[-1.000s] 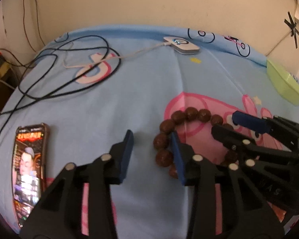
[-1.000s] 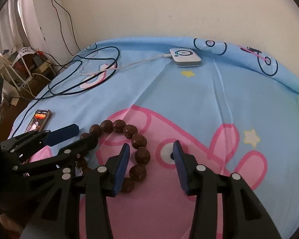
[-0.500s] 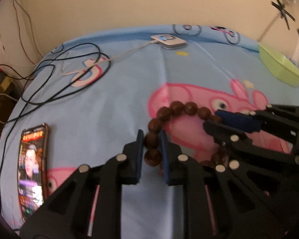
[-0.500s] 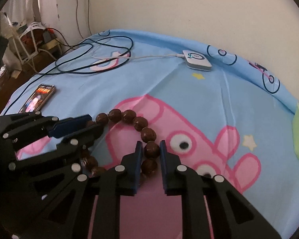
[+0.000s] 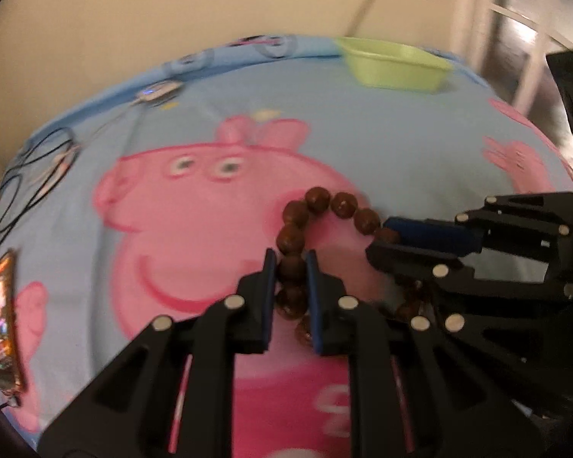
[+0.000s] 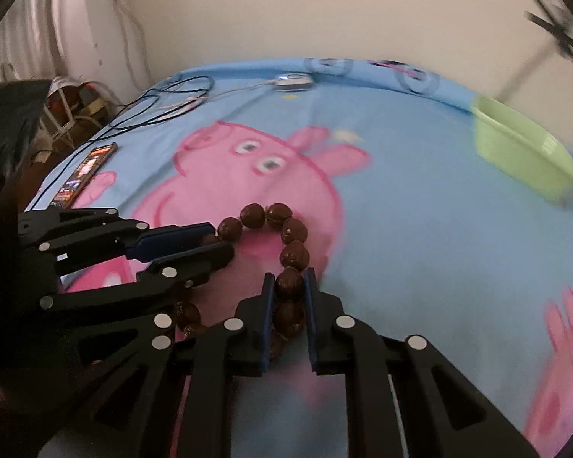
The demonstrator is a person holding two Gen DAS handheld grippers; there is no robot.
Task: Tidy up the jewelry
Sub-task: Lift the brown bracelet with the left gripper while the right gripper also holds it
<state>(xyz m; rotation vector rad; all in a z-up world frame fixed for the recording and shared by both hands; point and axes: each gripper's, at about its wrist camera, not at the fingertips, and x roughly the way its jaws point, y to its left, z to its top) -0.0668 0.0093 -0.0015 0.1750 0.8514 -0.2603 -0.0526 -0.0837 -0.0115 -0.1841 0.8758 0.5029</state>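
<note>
A bracelet of large brown beads (image 5: 317,200) hangs between both grippers above the blue cartoon-pig bedsheet (image 5: 210,122). My left gripper (image 5: 291,267) is shut on beads on the bracelet's left side. My right gripper (image 6: 289,284) is shut on beads on the bracelet's (image 6: 273,215) right side. The right gripper (image 5: 412,238) shows at the right of the left wrist view. The left gripper (image 6: 206,238) shows at the left of the right wrist view. A light green bowl (image 5: 393,65) stands at the far edge of the bed; it also shows in the right wrist view (image 6: 523,152).
A phone (image 5: 4,324) with a lit screen lies at the bed's left edge, also in the right wrist view (image 6: 86,173). Black cables (image 6: 168,103) and a white charger (image 6: 294,82) lie at the far left. The wall runs behind the bed.
Both grippers went from open to shut on the bracelet, then lifted it and swung to the right. The green bowl has come further into both views.
</note>
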